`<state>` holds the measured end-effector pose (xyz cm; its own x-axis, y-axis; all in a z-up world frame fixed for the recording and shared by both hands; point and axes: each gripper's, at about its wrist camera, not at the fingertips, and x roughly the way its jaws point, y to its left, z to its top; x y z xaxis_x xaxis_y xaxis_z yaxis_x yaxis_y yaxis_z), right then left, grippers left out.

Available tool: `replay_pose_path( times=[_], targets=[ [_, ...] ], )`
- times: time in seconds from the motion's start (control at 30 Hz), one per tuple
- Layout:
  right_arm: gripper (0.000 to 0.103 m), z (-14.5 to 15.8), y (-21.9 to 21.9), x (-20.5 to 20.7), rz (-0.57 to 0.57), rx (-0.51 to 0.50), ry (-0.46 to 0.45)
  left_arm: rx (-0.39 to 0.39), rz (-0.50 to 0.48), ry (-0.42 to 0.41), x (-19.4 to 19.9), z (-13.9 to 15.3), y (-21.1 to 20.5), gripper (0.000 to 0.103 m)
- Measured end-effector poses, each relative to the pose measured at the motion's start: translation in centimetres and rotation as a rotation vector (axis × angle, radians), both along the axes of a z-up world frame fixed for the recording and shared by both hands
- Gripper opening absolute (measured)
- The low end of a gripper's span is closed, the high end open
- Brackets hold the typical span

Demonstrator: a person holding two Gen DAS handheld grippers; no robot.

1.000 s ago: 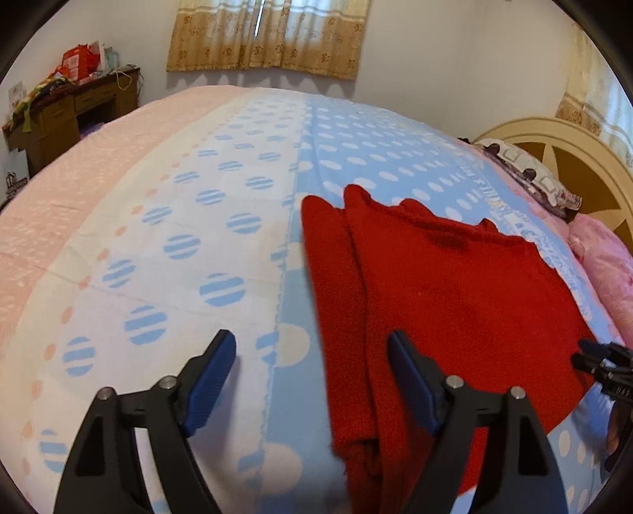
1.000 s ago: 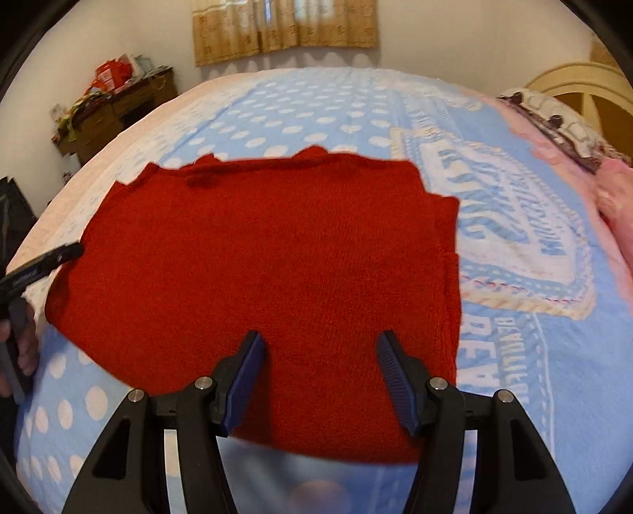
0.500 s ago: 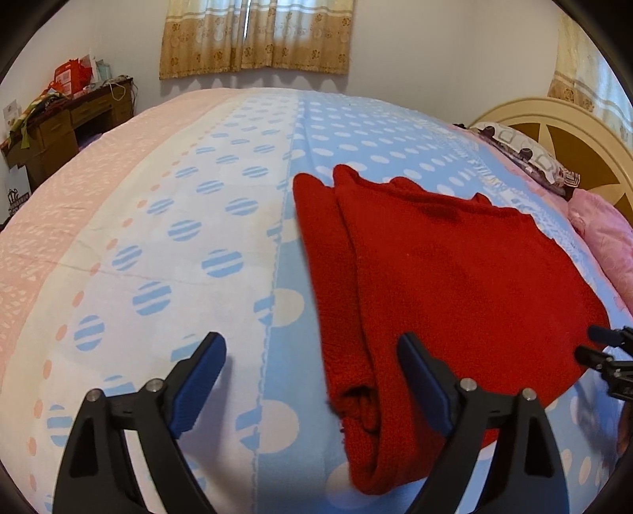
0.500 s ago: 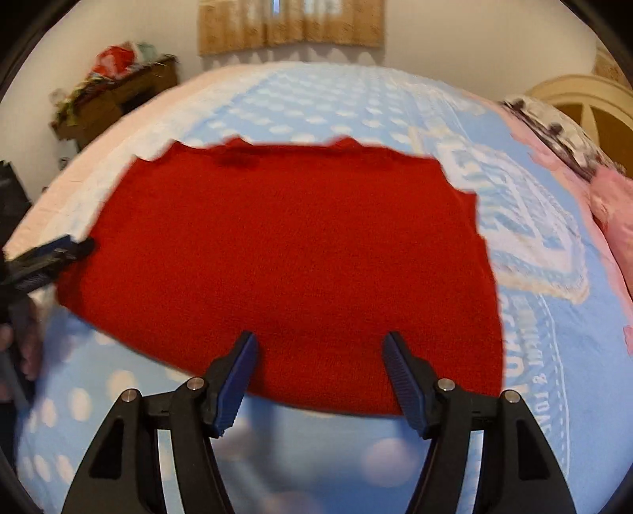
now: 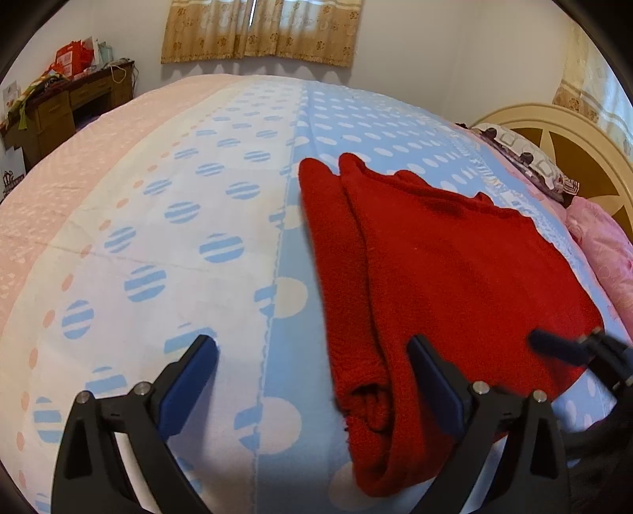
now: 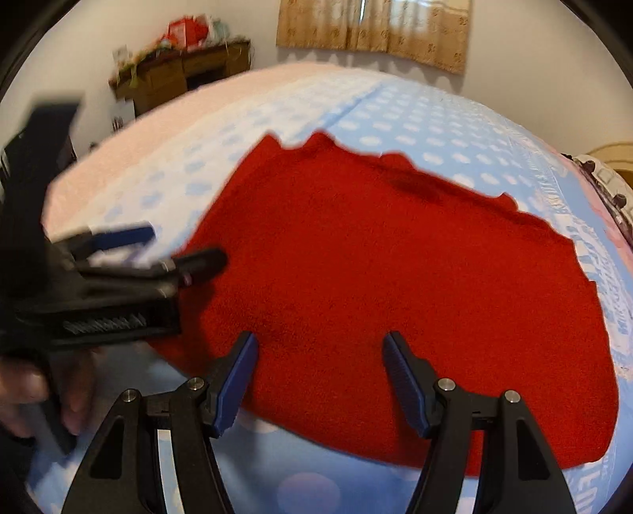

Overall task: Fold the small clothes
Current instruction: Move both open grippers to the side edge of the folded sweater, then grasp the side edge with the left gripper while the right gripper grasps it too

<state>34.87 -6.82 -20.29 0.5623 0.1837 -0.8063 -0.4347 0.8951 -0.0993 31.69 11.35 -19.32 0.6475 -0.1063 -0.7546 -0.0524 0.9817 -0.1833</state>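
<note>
A red knitted sweater (image 5: 455,269) lies flat on the bed, its left side folded in as a long thick roll (image 5: 340,276). My left gripper (image 5: 312,379) hovers over the roll's near end. Its jaws are opening wide, and the roll sits beside the right finger (image 5: 431,379) with no pad pressing it. The right gripper (image 6: 320,375) is open over the sweater (image 6: 395,257) at its near hem, gripping nothing. It also shows blurred in the left wrist view as my right gripper (image 5: 565,344). In the right wrist view, the left gripper (image 6: 184,247) sits at the sweater's left edge, held by a hand (image 6: 39,395).
The bedcover (image 5: 158,237) is blue, white and pink with dots. A pink pillow (image 5: 605,245) and a cream headboard (image 5: 554,130) are at the right. A cluttered wooden desk (image 5: 59,110) stands by the far left wall under curtains (image 5: 257,31).
The left gripper's jaws have spread wider over the roll's end. The right gripper has swung left along the near hem, close to the left gripper, and rolled; its view is blurred.
</note>
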Motion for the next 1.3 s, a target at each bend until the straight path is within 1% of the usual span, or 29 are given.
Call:
replay_pose_path(
  times=[0.03,0.17,0.27,0.4,0.5,0.57,0.63,0.73,0.87,0.97,1.03,1.1,1.13,1.23,1.3],
  targets=[
    [0.069,-0.2,0.2,-0.3,0.009,-0.018,-0.031,-0.003,-0.001,0.001,0.0,0.0,0.0,0.1],
    [0.069,0.3,-0.3,-0.6,0.004,0.0,-0.027,-0.006,0.0,-0.001,0.0,0.0,0.0,0.1],
    [0.069,1.0,-0.3,-1.5,0.016,0.0,-0.06,-0.023,0.006,-0.044,-0.6,0.6,0.4,0.1],
    [0.069,1.4,1.0,-3.1,0.074,-0.03,-0.11,-0.102,0.075,-0.111,-1.3,1.4,2.6,0.1],
    [0.069,1.3,2.7,-4.2,0.145,-0.057,-0.133,-0.107,0.149,-0.136,-1.4,1.8,4.3,0.1],
    [0.069,1.0,3.7,-4.6,0.176,-0.082,-0.139,-0.124,0.196,-0.136,-1.4,1.7,5.6,0.1],
    [0.069,0.6,5.0,-5.1,0.212,-0.118,-0.157,-0.175,0.215,-0.114,-1.1,1.2,6.6,0.1],
    [0.069,-0.1,6.6,-5.8,0.261,-0.168,-0.18,-0.222,0.224,-0.09,-0.9,0.7,7.2,0.1],
    [0.069,-0.7,7.9,-6.0,0.28,-0.237,-0.216,-0.255,0.201,-0.077,-0.4,0.8,7.3,0.1],
    [0.069,-0.8,8.2,-6.0,0.277,-0.257,-0.238,-0.294,0.17,-0.072,0.2,1.0,7.2,0.1],
    [0.069,-1.0,8.2,-5.9,0.271,-0.264,-0.241,-0.312,0.141,-0.057,0.9,1.2,6.8,0.1],
    [0.066,-1.1,8.1,-5.8,0.268,-0.259,-0.246,-0.327,0.079,-0.038,2.0,1.4,6.0,0.1],
    [0.066,-1.1,8.0,-5.8,0.269,-0.254,-0.245,-0.32,0.05,-0.019,2.8,1.3,5.6,0.1],
    [0.066,-1.2,7.9,-5.9,0.263,-0.247,-0.253,-0.29,-0.013,0.003,4.6,1.1,4.5,0.1],
    [0.065,-1.2,7.9,-6.0,0.262,-0.249,-0.261,-0.298,-0.039,0.018,5.6,0.8,4.1,0.1]
  ],
)
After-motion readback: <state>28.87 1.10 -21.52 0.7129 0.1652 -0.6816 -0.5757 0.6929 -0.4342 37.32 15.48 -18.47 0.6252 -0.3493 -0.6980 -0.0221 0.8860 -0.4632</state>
